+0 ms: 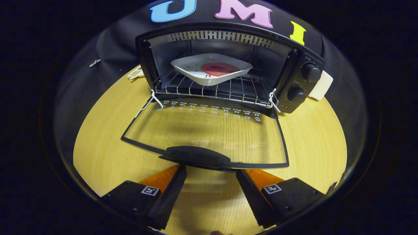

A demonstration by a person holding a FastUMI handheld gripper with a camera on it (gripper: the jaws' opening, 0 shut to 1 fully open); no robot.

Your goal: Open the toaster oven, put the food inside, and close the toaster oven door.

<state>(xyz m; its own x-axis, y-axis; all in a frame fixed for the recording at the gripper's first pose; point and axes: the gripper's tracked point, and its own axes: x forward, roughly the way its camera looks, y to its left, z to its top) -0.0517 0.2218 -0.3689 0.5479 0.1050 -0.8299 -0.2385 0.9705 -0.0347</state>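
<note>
You have one toaster oven [228, 65] on one wooden table [98, 143], with its one glass door [209, 130] folded down flat and one handle [197, 156] along the door's front edge. Inside you can count one wire rack [196, 89], one white dish [212, 70] and one round piece of reddish food [219, 69]. The side panel carries two knobs [310, 72]. Your one gripper [210, 173] shows two fingers [169, 186], spread apart, gripping nothing.
</note>
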